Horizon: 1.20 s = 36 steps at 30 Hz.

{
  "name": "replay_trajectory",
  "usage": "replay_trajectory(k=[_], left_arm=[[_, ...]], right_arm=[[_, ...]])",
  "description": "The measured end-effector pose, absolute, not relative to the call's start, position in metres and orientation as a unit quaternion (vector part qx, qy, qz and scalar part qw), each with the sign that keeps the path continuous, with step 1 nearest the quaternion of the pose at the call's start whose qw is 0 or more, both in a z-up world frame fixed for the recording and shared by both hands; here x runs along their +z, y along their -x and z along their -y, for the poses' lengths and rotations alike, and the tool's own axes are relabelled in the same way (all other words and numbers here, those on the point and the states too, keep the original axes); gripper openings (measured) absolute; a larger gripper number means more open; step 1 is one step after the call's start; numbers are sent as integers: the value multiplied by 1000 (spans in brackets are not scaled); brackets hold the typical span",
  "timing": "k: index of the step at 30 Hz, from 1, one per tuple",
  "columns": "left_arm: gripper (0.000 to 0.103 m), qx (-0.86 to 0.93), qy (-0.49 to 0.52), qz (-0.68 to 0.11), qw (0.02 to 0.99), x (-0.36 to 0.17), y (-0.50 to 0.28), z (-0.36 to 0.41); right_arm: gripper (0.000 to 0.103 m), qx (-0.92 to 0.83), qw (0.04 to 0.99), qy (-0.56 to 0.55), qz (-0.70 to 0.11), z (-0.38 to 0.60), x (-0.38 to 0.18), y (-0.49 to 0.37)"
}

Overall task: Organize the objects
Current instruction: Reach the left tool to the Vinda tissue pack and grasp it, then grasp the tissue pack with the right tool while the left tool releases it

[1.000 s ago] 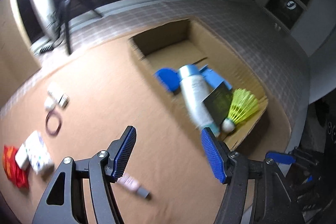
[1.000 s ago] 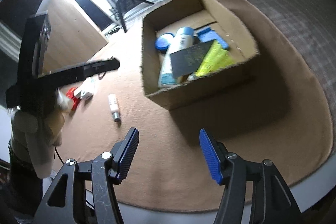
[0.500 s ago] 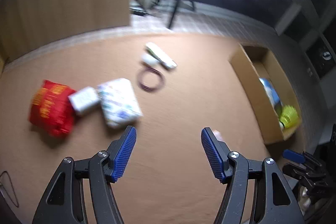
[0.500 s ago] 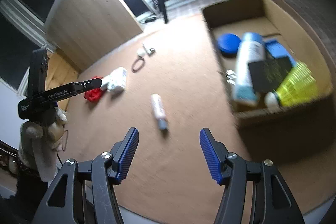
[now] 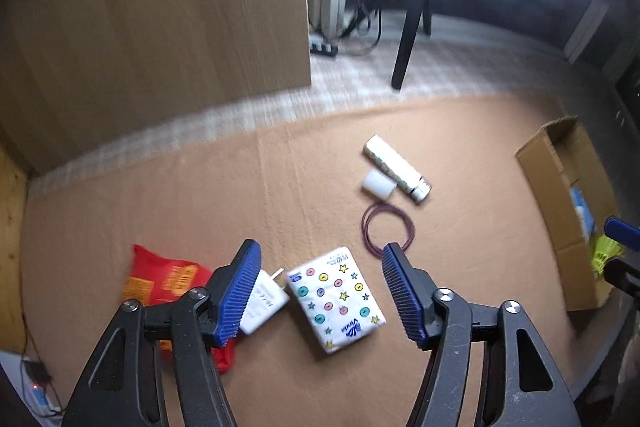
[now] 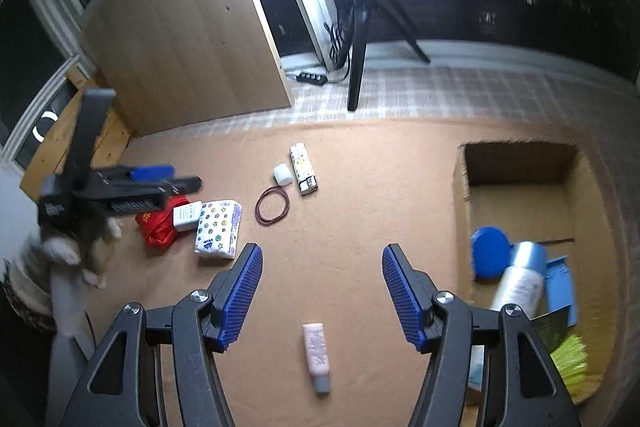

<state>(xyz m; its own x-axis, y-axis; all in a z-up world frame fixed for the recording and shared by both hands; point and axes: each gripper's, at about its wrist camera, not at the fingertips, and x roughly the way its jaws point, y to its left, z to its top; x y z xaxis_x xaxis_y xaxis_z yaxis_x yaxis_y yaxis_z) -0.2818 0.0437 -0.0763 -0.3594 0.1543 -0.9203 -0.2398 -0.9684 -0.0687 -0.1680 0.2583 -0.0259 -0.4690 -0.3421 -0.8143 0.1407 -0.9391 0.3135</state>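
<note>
My left gripper [image 5: 322,293] is open and empty, hovering over a patterned tissue pack [image 5: 336,297] on the tan mat. Beside the pack lie a white charger [image 5: 264,301] and a red packet [image 5: 168,279]. Farther off are a purple hair-tie loop [image 5: 387,230], a white cap [image 5: 378,183] and a patterned tube [image 5: 396,169]. My right gripper [image 6: 322,293] is open and empty above a pink bottle [image 6: 317,353]. The cardboard box [image 6: 460,187] at right holds a blue lid [image 6: 490,257], a spray can [image 6: 520,283] and a yellow shuttlecock [image 6: 572,355].
A wooden cabinet [image 6: 192,39] stands at the back left. A ring light on a tripod [image 6: 358,67] and a power strip [image 6: 312,78] stand on the tiled floor behind the mat. The left gripper shows in the right wrist view [image 6: 120,191].
My left gripper swung left from over the box to above the tissue pack. My right gripper turned left too, away from the box, and now looks down on the pink bottle.
</note>
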Motion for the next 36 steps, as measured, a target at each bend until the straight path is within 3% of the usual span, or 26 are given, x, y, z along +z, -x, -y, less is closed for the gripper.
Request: replay_trajectory(k=[6, 13, 22, 31, 36], left_arm=[[54, 800, 585, 5, 131, -121, 287, -41], [45, 797, 589, 11, 137, -134, 280, -44], [45, 802, 572, 44, 168, -134, 227, -58], [45, 809, 551, 22, 203, -132, 164, -86], [55, 805, 553, 79, 200, -130, 148, -76]], right_arm=[[59, -831, 147, -522, 125, -253, -54, 157], [59, -826, 143, -520, 163, -262, -59, 142], [59, -818, 162, -526, 170, -255, -62, 131], [59, -794, 191, -546, 187, -243, -79, 128], [59, -787, 204, -556, 176, -233, -84, 137]])
